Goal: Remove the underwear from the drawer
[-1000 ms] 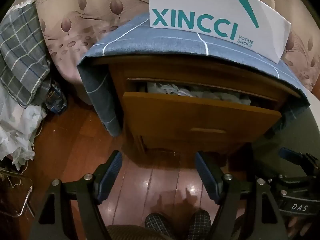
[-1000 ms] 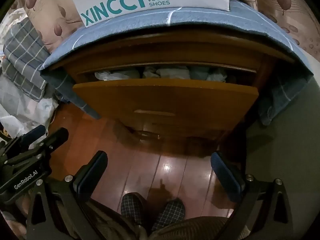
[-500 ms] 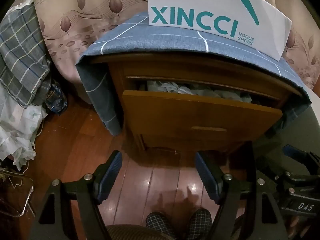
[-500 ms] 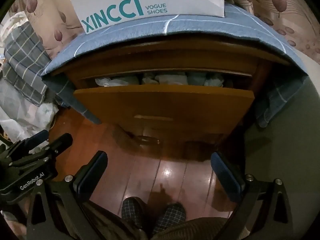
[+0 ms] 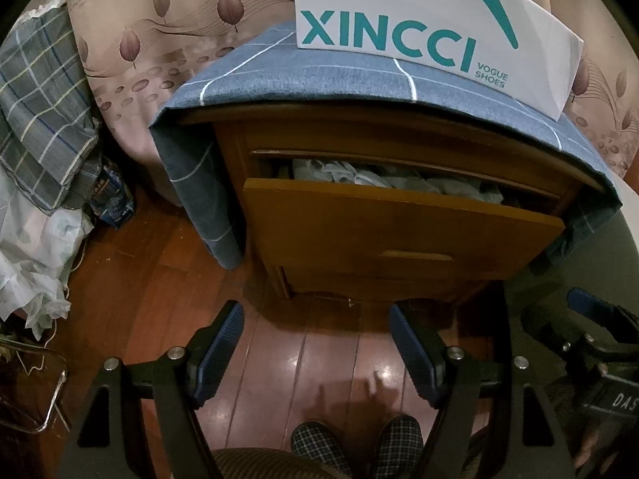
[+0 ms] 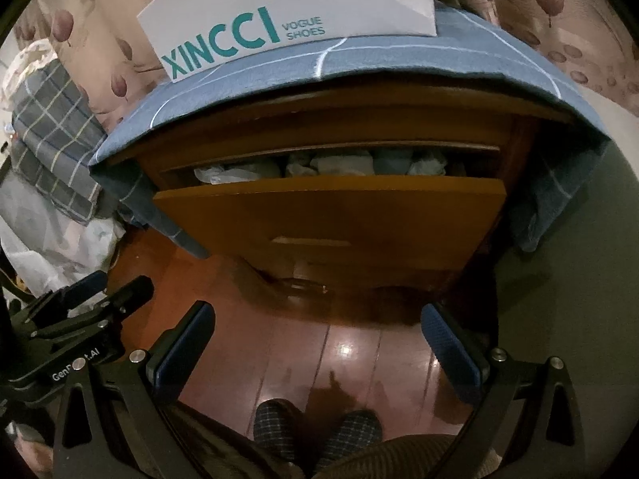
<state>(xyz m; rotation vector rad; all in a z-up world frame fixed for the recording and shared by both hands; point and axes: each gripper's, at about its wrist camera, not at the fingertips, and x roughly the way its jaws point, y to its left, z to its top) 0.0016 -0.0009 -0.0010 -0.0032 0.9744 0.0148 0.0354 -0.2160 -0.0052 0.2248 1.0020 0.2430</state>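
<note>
Both of my tools hang over the wooden floor (image 5: pixel 319 351) with nothing between their pads: from the left wrist I see the left tool (image 5: pixel 315 353) spread wide, short of the drawer (image 5: pixel 399 231), which stands partly pulled out with pale underwear (image 5: pixel 359 177) bunched inside. From the right wrist, the right tool (image 6: pixel 319 351) gapes wide too, the drawer (image 6: pixel 331 215) ahead of it and the underwear (image 6: pixel 339 164) showing above its front panel.

Glossy reddish wood floor (image 5: pixel 167 279), wooden nightstand (image 5: pixel 359 131) under blue checked cloth (image 5: pixel 319 76), leaf-patterned bedding (image 5: pixel 167 40) behind it, plaid fabric (image 5: pixel 36 119) left of nightstand.
</note>
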